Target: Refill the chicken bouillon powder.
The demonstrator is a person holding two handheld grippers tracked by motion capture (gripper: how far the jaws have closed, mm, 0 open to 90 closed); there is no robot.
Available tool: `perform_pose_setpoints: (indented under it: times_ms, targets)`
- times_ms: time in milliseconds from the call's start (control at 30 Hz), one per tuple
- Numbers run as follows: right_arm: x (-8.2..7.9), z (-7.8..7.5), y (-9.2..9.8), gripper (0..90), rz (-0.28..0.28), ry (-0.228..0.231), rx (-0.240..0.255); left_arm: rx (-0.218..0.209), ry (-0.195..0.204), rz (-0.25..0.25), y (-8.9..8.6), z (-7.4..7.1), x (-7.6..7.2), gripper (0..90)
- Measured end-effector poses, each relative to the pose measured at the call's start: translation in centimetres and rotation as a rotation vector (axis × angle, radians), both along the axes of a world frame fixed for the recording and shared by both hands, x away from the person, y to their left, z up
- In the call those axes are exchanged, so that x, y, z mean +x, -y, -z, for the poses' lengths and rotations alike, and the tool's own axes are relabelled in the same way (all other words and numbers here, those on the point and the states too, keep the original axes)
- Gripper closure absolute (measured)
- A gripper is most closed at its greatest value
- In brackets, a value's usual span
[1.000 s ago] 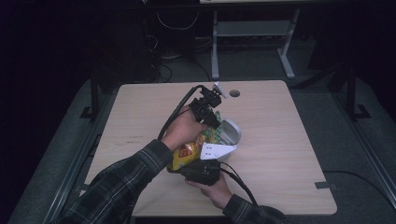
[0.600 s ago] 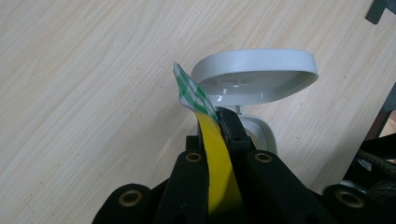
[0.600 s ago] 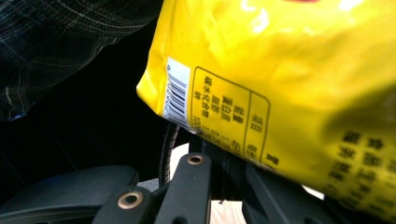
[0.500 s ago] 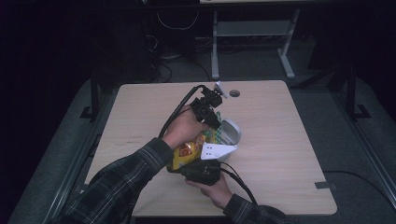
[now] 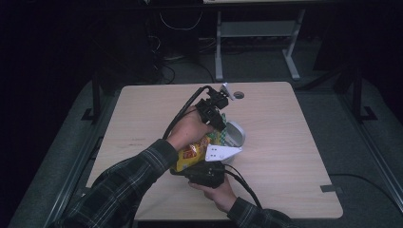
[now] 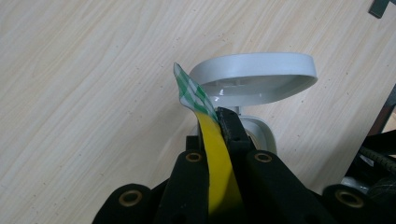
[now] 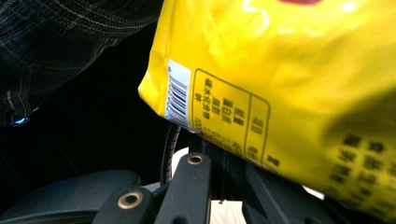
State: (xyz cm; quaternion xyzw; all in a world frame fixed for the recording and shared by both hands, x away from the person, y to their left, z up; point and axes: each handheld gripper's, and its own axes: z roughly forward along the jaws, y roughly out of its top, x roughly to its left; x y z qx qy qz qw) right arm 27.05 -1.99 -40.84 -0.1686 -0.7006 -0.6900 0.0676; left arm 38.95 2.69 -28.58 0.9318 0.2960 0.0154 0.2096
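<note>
Over desk (image 5: 294, 142) centre: snack bag (image 5: 192, 154) pinched at both ends, left claw (image 6: 219, 126) clamping its 12 o'clock seal, right claw (image 7: 219, 163) gripping bottom edge. Bag unopened; tearing remains.

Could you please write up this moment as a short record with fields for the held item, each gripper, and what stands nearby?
held item: yellow snack bag, lifted off the table
left gripper: shut on the bag's green-checked top edge
right gripper: at the bag's lower end, jaws shut; grip hidden
nearby: grey open-lidded container just behind the bag
</note>
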Motion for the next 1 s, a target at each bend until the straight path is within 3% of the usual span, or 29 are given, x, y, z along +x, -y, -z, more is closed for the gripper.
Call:
perform_pose_setpoints:
  times_ms: [267, 1000]
  targets:
    - [-0.01, 0.33, -0.13, 90.0, -0.005, -0.026, 0.009, 0.002, 0.006, 0.005, 0.07, -0.07, -0.18, 90.0]
    - [-0.1, 0.17, -0.03, 90.0, 0.0, -0.008, 0.012, 0.003, 0.007, 0.003, 0.19, -0.1, -0.2, 90.0]
